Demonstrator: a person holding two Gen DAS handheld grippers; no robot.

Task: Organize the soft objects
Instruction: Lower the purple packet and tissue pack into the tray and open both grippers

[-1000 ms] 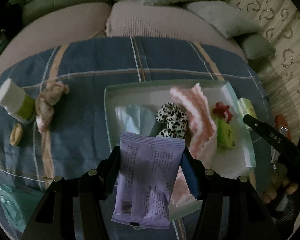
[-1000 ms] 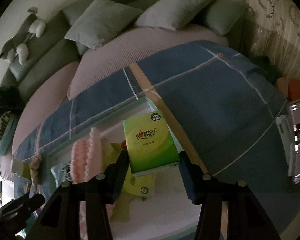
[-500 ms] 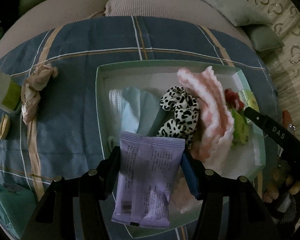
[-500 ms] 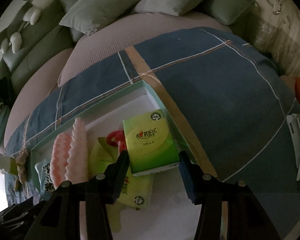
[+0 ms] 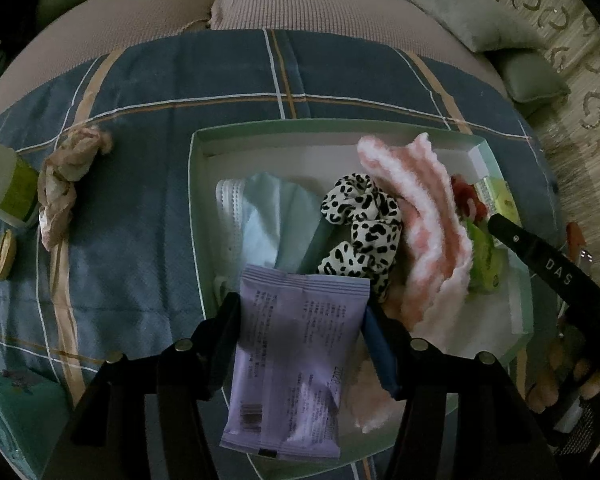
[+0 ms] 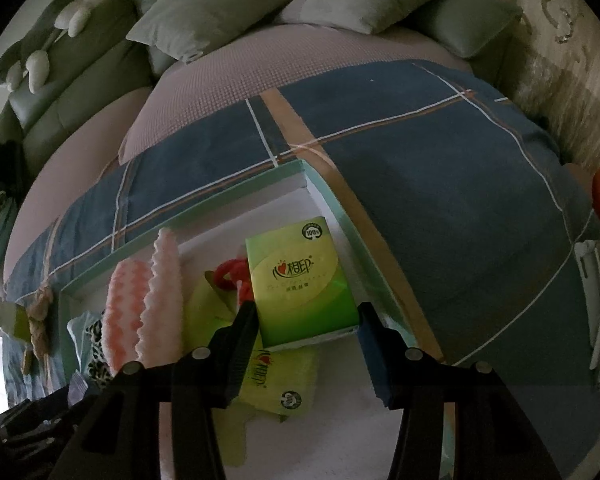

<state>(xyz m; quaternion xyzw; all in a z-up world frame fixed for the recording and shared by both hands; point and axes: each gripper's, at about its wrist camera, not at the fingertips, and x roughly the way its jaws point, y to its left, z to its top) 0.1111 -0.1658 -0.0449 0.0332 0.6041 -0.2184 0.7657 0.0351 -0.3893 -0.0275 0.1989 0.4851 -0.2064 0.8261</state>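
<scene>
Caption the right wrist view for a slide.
Right claw holds a green tissue pack over the tray.

A lilac wipes packet (image 5: 296,356) hangs upright over the near edge of the pale green tray (image 5: 196,184). A green tissue pack (image 6: 300,284) tilts above its right corner, over a yellow pack (image 6: 276,376).

Dim room. Beyond the fingers, a blue plaid blanket (image 6: 440,168) over a pinkish sofa (image 6: 228,92), grey-green cushions (image 6: 212,8) behind, patterned rug (image 5: 580,80) rightward.
</scene>
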